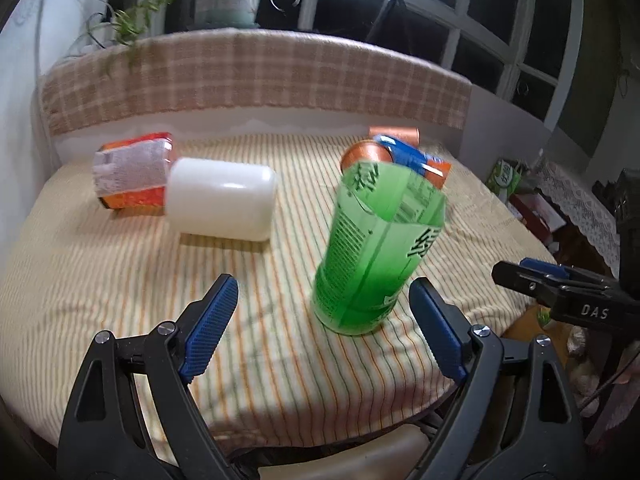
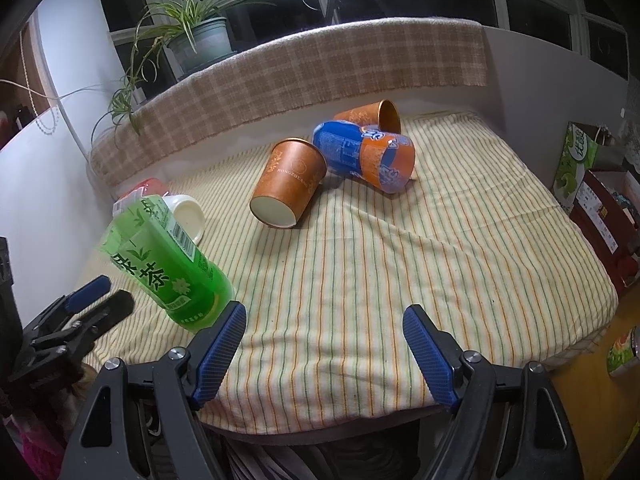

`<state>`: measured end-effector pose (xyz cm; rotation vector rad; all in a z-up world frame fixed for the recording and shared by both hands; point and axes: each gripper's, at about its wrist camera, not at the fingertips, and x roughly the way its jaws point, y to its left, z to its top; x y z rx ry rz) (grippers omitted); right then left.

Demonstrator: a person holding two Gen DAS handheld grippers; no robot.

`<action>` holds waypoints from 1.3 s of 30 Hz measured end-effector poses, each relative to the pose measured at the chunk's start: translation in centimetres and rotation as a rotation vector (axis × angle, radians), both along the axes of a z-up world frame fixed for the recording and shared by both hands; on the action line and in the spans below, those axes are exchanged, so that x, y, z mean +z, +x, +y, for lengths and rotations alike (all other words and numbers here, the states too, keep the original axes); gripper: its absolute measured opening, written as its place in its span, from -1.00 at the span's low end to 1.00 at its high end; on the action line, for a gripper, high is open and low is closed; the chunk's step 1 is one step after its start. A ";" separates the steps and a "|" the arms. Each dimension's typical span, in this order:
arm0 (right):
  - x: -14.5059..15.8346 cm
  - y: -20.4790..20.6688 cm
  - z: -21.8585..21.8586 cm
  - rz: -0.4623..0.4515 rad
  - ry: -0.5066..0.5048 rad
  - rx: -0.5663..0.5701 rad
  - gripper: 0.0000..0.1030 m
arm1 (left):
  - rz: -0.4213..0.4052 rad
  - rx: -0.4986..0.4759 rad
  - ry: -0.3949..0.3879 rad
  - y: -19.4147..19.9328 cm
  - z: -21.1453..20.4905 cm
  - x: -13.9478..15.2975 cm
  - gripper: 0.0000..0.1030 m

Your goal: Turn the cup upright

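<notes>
A green cut-bottle cup [image 1: 376, 248] stands base down, open end up, on the striped cloth; it also shows in the right wrist view [image 2: 164, 268], leaning. My left gripper [image 1: 324, 328] is open and empty, with the green cup just ahead between its fingers, nearer the right one. My right gripper [image 2: 324, 352] is open and empty over the cloth's near edge, the green cup to its left. A white cup [image 1: 222, 204] lies on its side. An orange paper cup [image 2: 288, 184] lies tipped with its base toward me.
A red-orange cup [image 1: 132, 172] lies behind the white one. A blue-and-orange cup [image 2: 368, 156] and another orange paper cup [image 2: 372, 116] lie at the back. A plaid-covered ledge [image 2: 320, 68] with a potted plant [image 2: 200, 40] borders the table. Boxes [image 2: 600, 200] stand at right.
</notes>
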<state>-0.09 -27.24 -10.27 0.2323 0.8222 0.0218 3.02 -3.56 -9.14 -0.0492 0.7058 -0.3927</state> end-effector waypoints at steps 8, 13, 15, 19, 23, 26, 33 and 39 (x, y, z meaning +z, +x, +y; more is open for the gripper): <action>1.1 -0.4 0.6 -0.059 -0.032 -0.006 0.70 | -0.141 0.142 0.010 -2.2 1.8 2.9 0.75; 1.9 -0.8 1.3 -0.109 -0.063 -0.004 0.77 | -0.236 0.196 0.039 -3.3 1.9 4.4 0.98; 2.2 -1.1 1.6 -0.134 -0.082 -0.004 0.85 | -0.250 0.201 0.041 -3.5 1.9 4.7 0.99; 2.9 -1.6 2.3 -0.188 -0.119 -0.010 0.99 | -0.253 0.210 0.047 -3.6 1.9 4.9 0.99; 3.4 -1.7 2.6 -0.211 -0.138 -0.013 0.99 | -0.247 0.220 0.049 -3.6 1.9 4.9 0.99; 3.4 -1.7 2.6 -0.211 -0.134 -0.013 0.99 | -0.240 0.228 0.050 -3.7 1.9 4.9 0.99; 3.4 -1.7 2.6 -0.211 -0.137 -0.009 0.99 | -0.228 0.236 0.050 -3.6 2.0 4.9 0.99; 3.2 -1.7 2.7 -0.208 -0.133 -0.010 0.99 | -0.229 0.236 0.046 -3.6 2.0 4.9 0.99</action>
